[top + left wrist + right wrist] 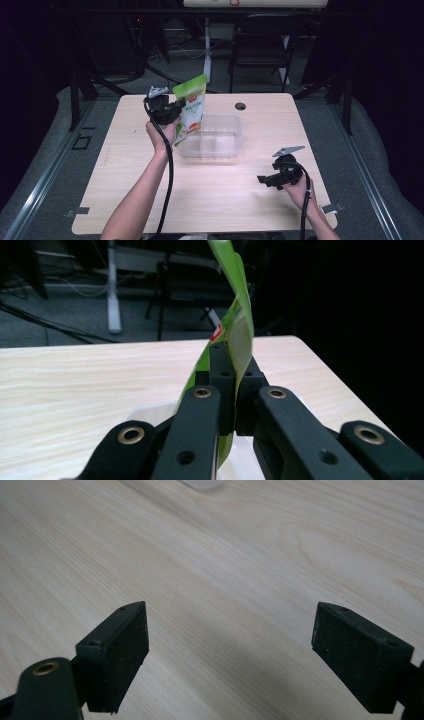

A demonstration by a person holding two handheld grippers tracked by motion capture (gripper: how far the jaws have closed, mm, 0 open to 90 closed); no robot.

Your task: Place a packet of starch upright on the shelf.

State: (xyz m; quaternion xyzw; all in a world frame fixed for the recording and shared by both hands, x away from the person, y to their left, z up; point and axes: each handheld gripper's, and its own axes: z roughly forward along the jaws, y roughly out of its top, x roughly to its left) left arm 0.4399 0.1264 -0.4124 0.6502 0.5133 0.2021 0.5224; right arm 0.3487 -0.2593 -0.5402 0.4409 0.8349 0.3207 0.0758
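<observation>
Pouch [192,107] pinched flat in left gripper [172,111], held upright above tub [233,137] at its left end, probably for lowering in. Right gripper [263,179] wide, empty, resting clear near table [125,175] edge.

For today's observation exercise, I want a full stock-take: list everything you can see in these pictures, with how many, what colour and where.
Pouch: one, green and white, held upright above the container's left end.
Container: one, clear plastic with compartments, on the table's middle.
Table: one, pale wood, centre of the high view.
Cable hole: one, dark, near the table's far edge.
Chair: one, black, beyond the table.
Table leg: one, white, on the floor behind.
Left gripper: one, black, jaws shut on the pouch.
Right gripper: one, black, jaws open over bare table at the near right.
Forearms: two, entering from the bottom.
</observation>
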